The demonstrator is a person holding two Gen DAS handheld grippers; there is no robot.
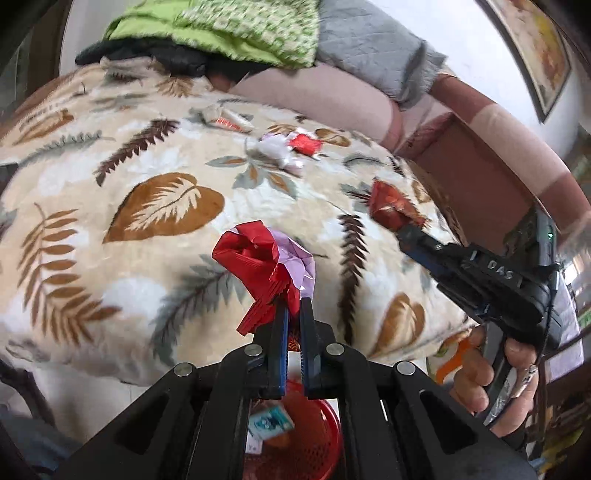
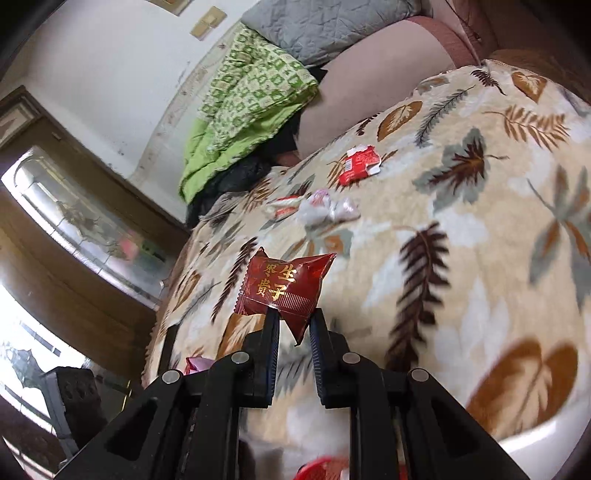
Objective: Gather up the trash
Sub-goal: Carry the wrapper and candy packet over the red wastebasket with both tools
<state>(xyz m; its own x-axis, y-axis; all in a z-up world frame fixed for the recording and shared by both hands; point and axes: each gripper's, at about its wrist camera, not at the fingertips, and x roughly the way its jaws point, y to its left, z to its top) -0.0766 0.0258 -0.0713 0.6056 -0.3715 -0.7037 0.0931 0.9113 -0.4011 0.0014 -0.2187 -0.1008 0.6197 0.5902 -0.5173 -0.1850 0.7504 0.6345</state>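
Observation:
My left gripper is shut on a crumpled red and lilac wrapper, held above the leaf-patterned blanket. My right gripper is shut on a dark red snack packet with gold characters; it shows in the left wrist view too, holding that packet. More trash lies on the blanket: a red and white wrapper, a clear crumpled wrapper and a small white and red one. A red mesh basket sits below my left gripper with some trash in it.
A green patterned quilt and a grey pillow lie at the back of the pink sofa. A wooden cabinet with glass stands to the left. The basket rim shows under my right gripper.

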